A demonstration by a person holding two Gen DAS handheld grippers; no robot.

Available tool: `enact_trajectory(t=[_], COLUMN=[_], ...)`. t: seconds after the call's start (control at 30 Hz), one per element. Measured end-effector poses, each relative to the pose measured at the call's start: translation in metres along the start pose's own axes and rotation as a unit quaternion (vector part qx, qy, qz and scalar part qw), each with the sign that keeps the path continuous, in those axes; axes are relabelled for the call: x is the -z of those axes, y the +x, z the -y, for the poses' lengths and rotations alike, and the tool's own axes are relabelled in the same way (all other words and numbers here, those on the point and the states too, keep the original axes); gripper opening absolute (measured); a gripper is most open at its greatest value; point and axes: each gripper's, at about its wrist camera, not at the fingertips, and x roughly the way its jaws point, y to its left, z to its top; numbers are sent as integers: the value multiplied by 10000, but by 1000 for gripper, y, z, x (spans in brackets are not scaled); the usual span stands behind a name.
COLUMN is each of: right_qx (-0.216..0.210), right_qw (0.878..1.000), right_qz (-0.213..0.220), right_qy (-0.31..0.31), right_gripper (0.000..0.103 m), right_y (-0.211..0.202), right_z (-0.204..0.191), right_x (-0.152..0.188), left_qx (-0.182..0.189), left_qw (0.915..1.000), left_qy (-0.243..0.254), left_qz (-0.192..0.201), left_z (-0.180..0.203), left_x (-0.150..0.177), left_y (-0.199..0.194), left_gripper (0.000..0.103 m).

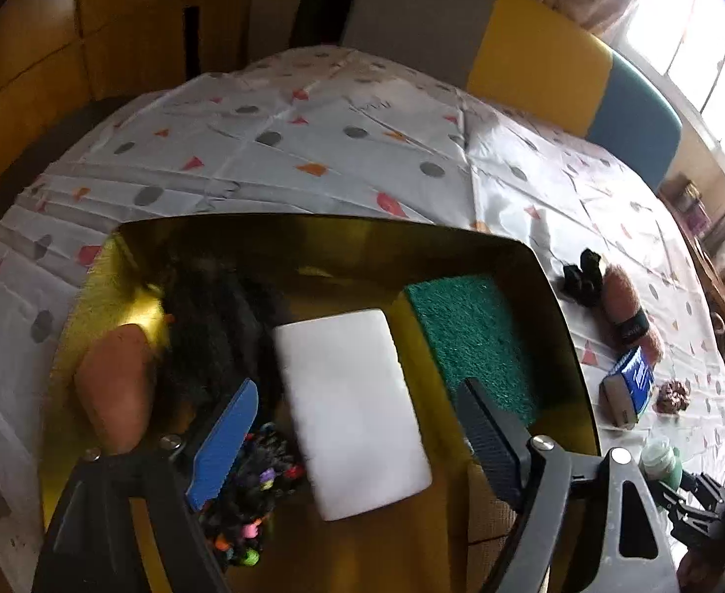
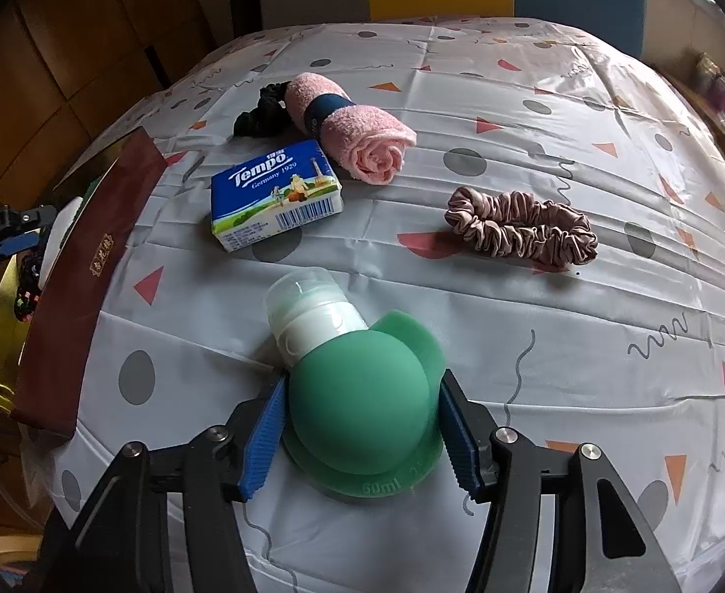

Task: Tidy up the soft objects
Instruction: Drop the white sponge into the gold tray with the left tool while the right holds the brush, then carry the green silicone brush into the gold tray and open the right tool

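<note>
Left wrist view: left tool (image 1: 357, 425) stands released over the gold box (image 1: 313, 232); a white sponge (image 1: 352, 410) lies between its fingers, loose, beside a green scrub pad (image 1: 471, 331).

Right wrist view: right tool (image 2: 362, 437) is clenched on the green bottle (image 2: 362, 405), right of the box on the table (image 2: 584, 346). Tissue pack (image 2: 276, 195), pink towel (image 2: 357, 133) and scrunchie (image 2: 520, 225) wait beyond. Likely next: lift the bottle gently and carry it boxward. Chairs stand behind.

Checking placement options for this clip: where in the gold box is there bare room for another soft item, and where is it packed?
In the gold box, bare floor shows in the strip between the white sponge and green scouring pad, and along the near edge below both. The left side is crowded: a black fuzzy item, a beaded black bundle and a brown piece sit close together.
</note>
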Motion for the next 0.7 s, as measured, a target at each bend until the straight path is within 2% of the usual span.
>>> enact_trajectory(t=[0.17,0.43,0.6,0.7], right_qx=[61,218,257,265], right_qw=[9999,9993,9990,9989], right_qz=[5,60,79,82], right_qy=[-92,-304,-353,-367], right_gripper=[59,57,57,57], right_y=[1,1,1,1], right_z=[-2,-8,-10,-10], right_x=[0,1,1,1], left_qx=[-497,-394,-532,-486], left_qw=[9975,9942,9884,9878], left_qy=[266,546,685,715], left_qz=[437,834,1244,1292], left_z=[12,34,40,42], left_x=[19,64,88,98], left_y=[-38,-87,-116,-124], left_gripper=[84,84,84,84])
